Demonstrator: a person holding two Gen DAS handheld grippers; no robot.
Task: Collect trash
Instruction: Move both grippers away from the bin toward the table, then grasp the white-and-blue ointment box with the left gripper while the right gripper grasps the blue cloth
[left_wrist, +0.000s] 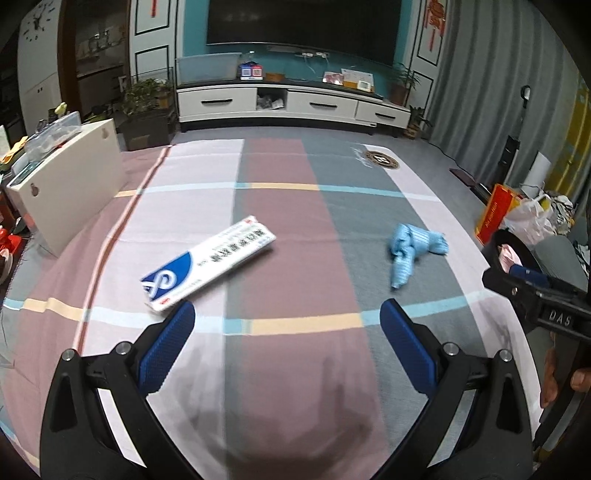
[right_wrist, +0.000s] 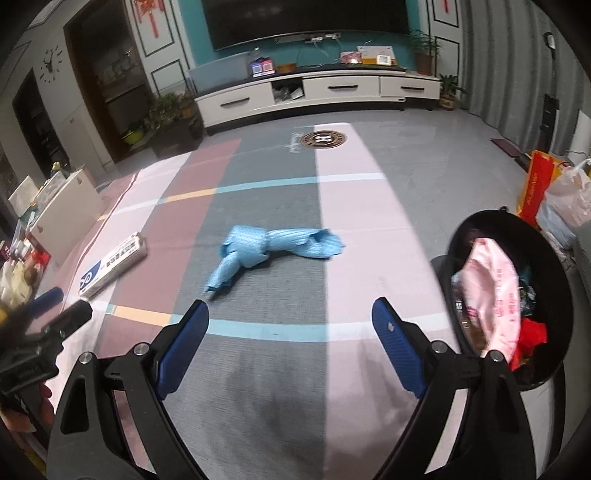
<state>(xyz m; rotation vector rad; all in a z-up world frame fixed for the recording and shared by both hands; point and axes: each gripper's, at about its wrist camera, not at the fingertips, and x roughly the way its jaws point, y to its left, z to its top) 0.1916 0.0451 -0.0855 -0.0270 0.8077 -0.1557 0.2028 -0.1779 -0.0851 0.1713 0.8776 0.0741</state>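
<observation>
A long white and blue box (left_wrist: 208, 261) lies on the striped cloth just beyond my left gripper (left_wrist: 287, 314), close to its left finger. The left gripper is open with nothing between its blue pads. A crumpled light blue cloth (right_wrist: 275, 250) lies further out in front of my right gripper (right_wrist: 290, 314), which is open and empty too. The same blue cloth (left_wrist: 413, 249) shows at the right of the left wrist view. A black bin (right_wrist: 546, 254) stands at the right edge of the cloth, holding a pink bag (right_wrist: 491, 291) and other trash.
The striped cloth (left_wrist: 288, 229) covers a wide flat surface. A white board (left_wrist: 70, 184) and clutter stand at its left edge. An orange bag (right_wrist: 535, 184) and plastic bags (right_wrist: 569, 199) sit beyond the bin. A TV cabinet (right_wrist: 317, 90) lines the far wall.
</observation>
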